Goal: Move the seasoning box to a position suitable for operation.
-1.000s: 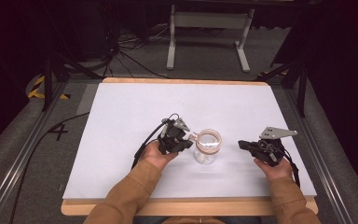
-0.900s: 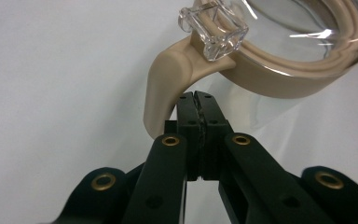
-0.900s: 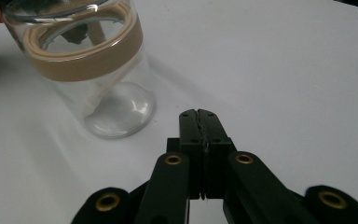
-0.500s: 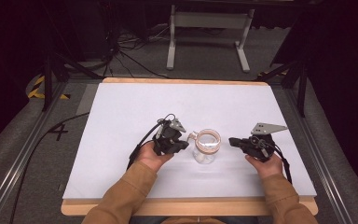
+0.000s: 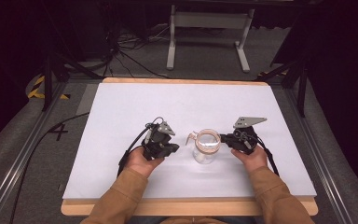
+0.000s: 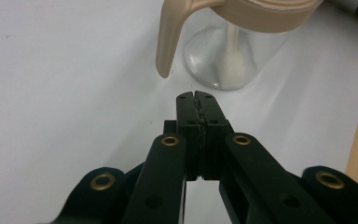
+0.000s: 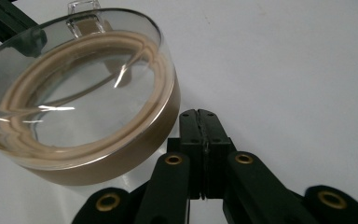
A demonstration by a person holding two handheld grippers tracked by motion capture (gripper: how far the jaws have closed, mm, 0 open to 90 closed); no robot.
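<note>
A small clear glass jar (image 5: 205, 148) with a tan collar and a clear lid stands on the white table sheet between my two grippers. Its tan handle (image 6: 168, 42) curves down toward my left gripper (image 6: 196, 95), whose jaws are pressed together and hold nothing, a short way from the jar's base. My right gripper (image 7: 202, 114) is shut too, its tips right beside the tan collar (image 7: 135, 135) under the clear lid (image 7: 74, 88). In the high view the left gripper (image 5: 172, 148) sits left of the jar and the right gripper (image 5: 223, 138) meets its right side.
The white sheet (image 5: 186, 107) covers a wooden table whose front edge (image 5: 191, 207) runs along the bottom. Metal rails flank both sides. A grey stand (image 5: 207, 21) and cables lie on the floor beyond the far edge.
The right gripper has moved left across the table, from well to the right of the jar up to its rim. The left gripper and the jar have stayed where they were.
</note>
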